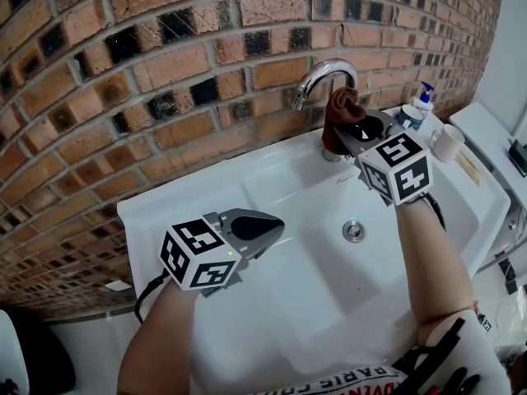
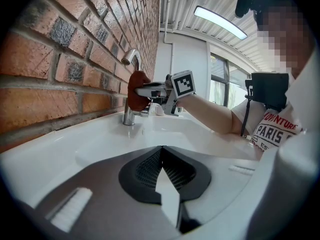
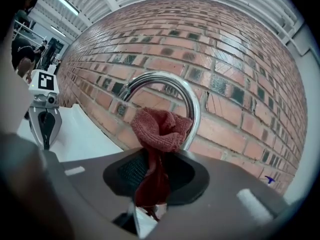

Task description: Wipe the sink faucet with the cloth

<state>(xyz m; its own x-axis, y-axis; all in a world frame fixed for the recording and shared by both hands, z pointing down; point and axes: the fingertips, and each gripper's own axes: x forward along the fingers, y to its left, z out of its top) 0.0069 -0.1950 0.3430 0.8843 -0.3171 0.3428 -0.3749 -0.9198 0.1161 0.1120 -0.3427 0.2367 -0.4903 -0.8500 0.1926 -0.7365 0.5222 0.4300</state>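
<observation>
Here my right gripper [image 3: 155,159] clamps the cloth [image 3: 162,129] against the faucet [image 3: 165,76]. Only the head view shows a bottle [image 1: 423,99] and cup [image 1: 447,142] right of it. My left gripper [image 1: 272,225], jaws together, hangs well left.

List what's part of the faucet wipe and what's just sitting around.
In the job: faucet; cloth; right gripper, jaws shut on the cloth.
Lying about: left gripper, shut and empty; pump bottle; cup.
</observation>
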